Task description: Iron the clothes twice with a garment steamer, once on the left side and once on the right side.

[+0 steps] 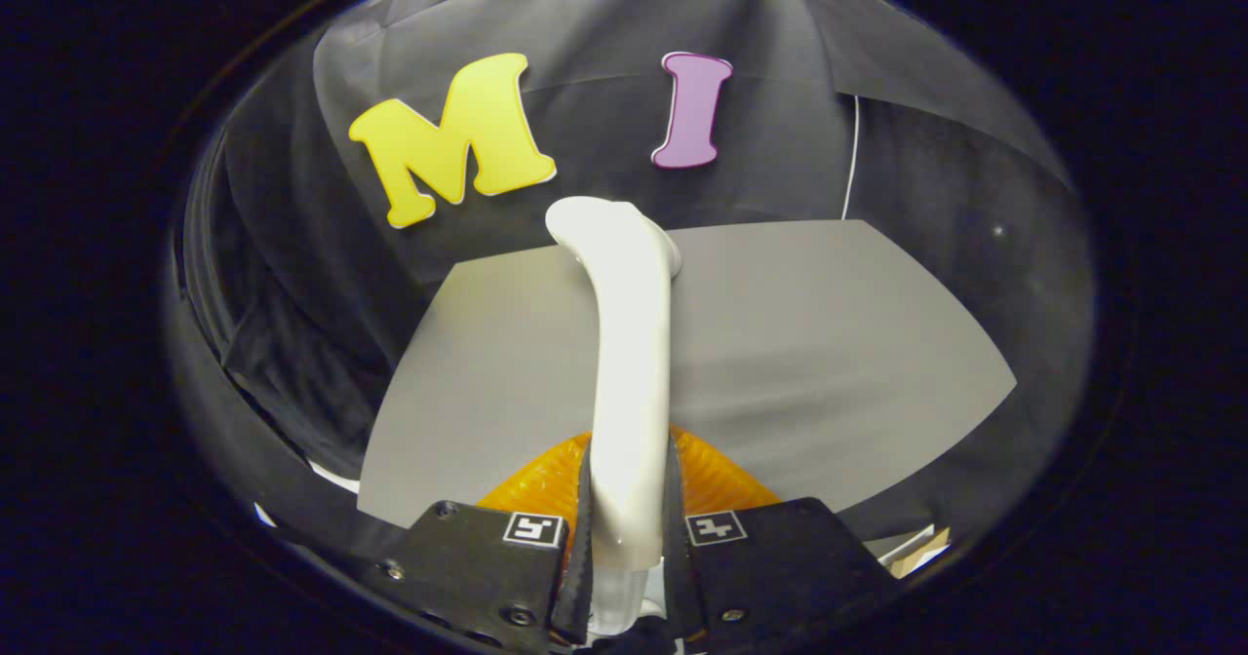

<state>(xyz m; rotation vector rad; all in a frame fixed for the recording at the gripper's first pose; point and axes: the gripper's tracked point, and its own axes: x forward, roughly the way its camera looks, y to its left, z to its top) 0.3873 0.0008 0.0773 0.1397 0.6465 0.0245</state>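
1. While the gripper [629, 528] sits at the lower centre of the frame, its two fingers are closed on the white handle of the garment steamer [629, 363], one pressing on each side of it.
2. The steamer runs up from between the fingers through the middle of the frame, and its head bends over at the top, just above the far edge of the grey surface [829, 363].
3. An orange ribbed piece [717, 475] shows low in the frame on both sides of the handle, just ahead of the fingers; whether it is the clothes, or what it is at all, cannot be told from here.
4. The step in hand looks like carrying or placing the steamer for a pass; which side is being done cannot be judged.
5. To do it well, the operator would likely keep the grip firm and even so the long handle does not twist between the fingers.
6. The head should probably travel in one slow, straight stroke along one side of the fabric, then in a separate stroke along the other, held close without digging in.
7. A tall handle held low may lever over, so tilting should be gentle.
8. Counted: one steamer, one gripper with two fingers, one orange piece, one grey surface.
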